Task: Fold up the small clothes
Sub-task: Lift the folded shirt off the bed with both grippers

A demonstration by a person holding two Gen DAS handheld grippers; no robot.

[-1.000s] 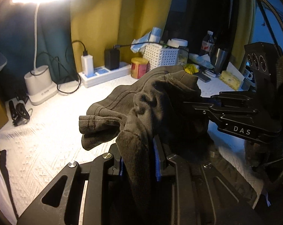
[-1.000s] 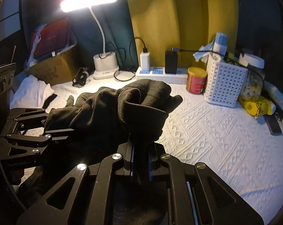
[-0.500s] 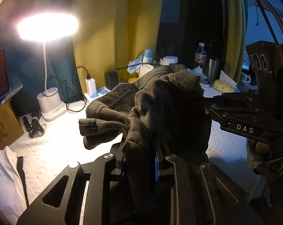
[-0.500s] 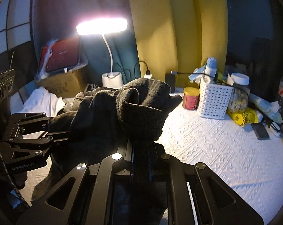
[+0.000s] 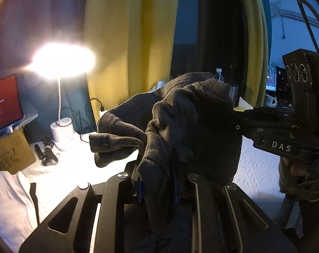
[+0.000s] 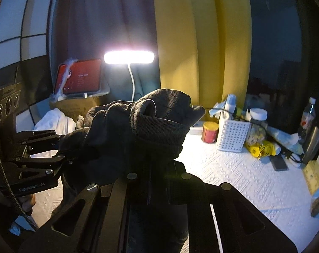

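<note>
The dark garment [image 5: 180, 122] was up in the air between my two tools, bunched and sagging, well clear of the white textured desk [image 6: 243, 175]. Compared with a second earlier it had come higher: the desk had dropped low in both views and the lamp [image 6: 128, 57] and yellow curtain [image 6: 201, 42] filled far more of them. The left hand-held gripper [image 5: 157, 187] was clamped on a hanging fold of the cloth, pads pressed on fabric. The right hand-held gripper [image 6: 151, 164] was likewise pinched tight on the ribbed cuff or hem, and I could see it from the left side too, biting the far edge of the bundle.

I read that lift as the shake-out stage: I had the piece off the surface by two points, but it was crumpled, not spread. To my eye no fold had been made. The white cloth [image 6: 53, 120] lay off to the left by the cardboard box [image 5: 9, 151], the basket [image 6: 233, 135] and jar to the right, so the middle looked free for laying it flat.
</note>
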